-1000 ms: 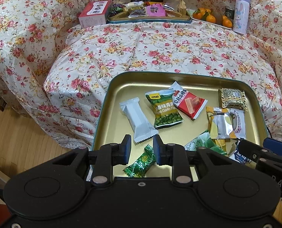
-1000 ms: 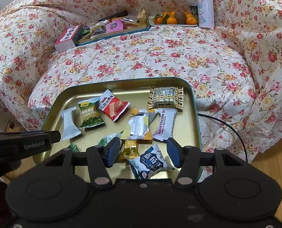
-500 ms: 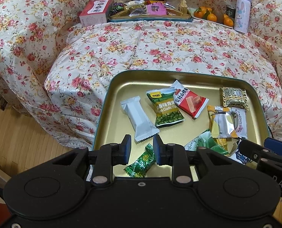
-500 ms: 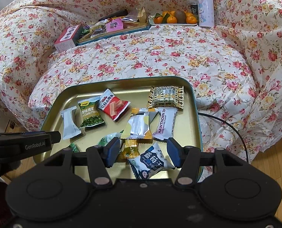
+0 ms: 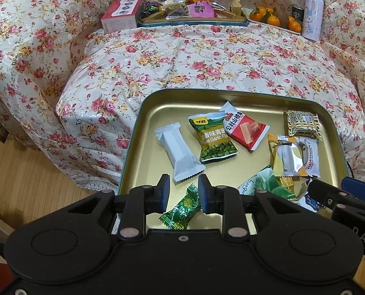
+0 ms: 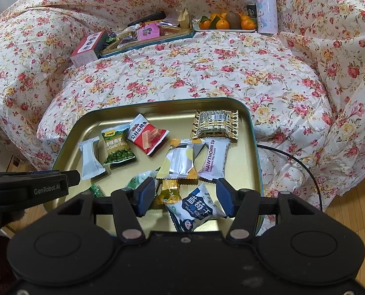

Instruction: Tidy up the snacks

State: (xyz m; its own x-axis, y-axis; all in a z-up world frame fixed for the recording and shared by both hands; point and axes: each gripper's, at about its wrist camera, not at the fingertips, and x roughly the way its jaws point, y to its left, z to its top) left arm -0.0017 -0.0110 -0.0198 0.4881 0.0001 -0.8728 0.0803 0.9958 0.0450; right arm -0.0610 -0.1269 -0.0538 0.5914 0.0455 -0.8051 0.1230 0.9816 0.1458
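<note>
A gold tin tray (image 5: pixel 157 108) (image 6: pixel 243 172) holds several snack packets on the floral-covered seat. My left gripper (image 5: pixel 183 193) hovers open over a green wrapped candy (image 5: pixel 182 209), with a white packet (image 5: pixel 177 152) just beyond it. My right gripper (image 6: pixel 186 196) is open above a blue-and-white blueberry packet (image 6: pixel 197 206) and an orange candy (image 6: pixel 168 191). A green garlic-pea packet (image 5: pixel 213 140), a red hawthorn packet (image 5: pixel 243 127), a silver-yellow packet (image 6: pixel 180 162), a white Hawthorn packet (image 6: pixel 214 159) and a brown patterned packet (image 6: pixel 214 125) also lie in the tray.
At the back stand a second tin (image 5: pixel 192 17) full of snacks, a pink box (image 5: pixel 121 16), a plate of oranges (image 6: pixel 224 23) and a purple bottle (image 6: pixel 266 5). A black cable (image 6: pixel 300 164) runs right of the tray. Wooden floor (image 5: pixel 22 179) lies below left.
Both views have shifted very slightly; the grippers hold almost still over the tray with their openings unchanged. Nothing was taken or released.
</note>
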